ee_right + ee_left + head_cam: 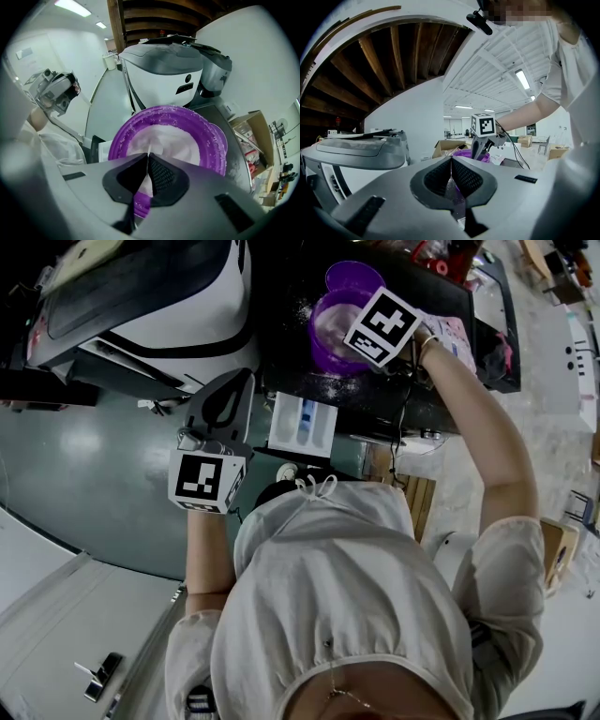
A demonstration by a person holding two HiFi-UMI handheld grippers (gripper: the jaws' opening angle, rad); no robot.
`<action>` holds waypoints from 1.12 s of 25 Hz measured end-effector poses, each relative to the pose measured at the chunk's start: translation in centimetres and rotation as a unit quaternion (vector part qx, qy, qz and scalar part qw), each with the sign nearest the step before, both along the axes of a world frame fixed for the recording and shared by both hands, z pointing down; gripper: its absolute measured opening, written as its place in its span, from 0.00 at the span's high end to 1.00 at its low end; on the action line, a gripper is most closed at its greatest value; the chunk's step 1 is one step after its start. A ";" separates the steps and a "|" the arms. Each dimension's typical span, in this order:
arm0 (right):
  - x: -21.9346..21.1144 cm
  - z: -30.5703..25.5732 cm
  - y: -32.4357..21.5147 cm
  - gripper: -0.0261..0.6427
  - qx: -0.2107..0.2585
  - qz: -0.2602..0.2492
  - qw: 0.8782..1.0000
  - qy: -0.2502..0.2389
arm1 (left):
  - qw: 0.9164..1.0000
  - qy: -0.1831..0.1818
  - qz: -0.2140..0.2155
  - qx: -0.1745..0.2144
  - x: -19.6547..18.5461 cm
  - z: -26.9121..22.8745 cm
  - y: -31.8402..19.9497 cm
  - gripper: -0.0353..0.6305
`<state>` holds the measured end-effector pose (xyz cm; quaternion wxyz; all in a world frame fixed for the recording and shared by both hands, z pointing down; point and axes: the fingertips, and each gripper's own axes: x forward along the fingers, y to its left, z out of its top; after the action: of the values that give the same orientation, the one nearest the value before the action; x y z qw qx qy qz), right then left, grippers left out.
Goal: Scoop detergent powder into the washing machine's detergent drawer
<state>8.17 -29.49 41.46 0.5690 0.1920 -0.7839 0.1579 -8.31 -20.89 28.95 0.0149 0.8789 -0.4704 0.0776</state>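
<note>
Our right tool (149,157), jaws together, points into the purple tub (213,136) of white powder (171,140) on the dark surface (281,324). Our left tool (451,160) (also closed) hovers beside the open drawer (302,423).

Open cardboard box (253,124); timber beams (397,56) overhead

The purple tub (330,334) is translucent plastic, its rim crusted with the grainy white powder (164,138) it holds. Under the tub, the black top (286,348) looks matt and dusted with powder. Left of the tub, the washing machine (187,324) is glossy white plastic, and the drawer (302,425) near the tub is smooth white plastic.
</note>
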 end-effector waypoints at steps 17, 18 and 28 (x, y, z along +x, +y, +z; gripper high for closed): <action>1.8 -2.0 0.0 0.94 -0.075 0.115 0.984 -0.115 | 1.000 -0.005 0.001 0.006 0.3 -0.6 0.4 0.91; 2.1 -2.2 -0.1 0.94 -0.076 0.123 0.982 -0.121 | 1.000 -0.005 0.001 0.007 0.3 -0.6 0.4 0.91; 3.5 -4.8 -0.4 0.94 -0.121 0.225 0.928 -0.270 | 1.000 -0.016 0.013 0.011 1.1 -0.9 -0.3 0.91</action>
<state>11.68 -29.89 36.64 0.3039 0.2435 -0.8190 0.4214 -7.23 -21.14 28.08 -0.0035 0.8838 -0.4597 0.0871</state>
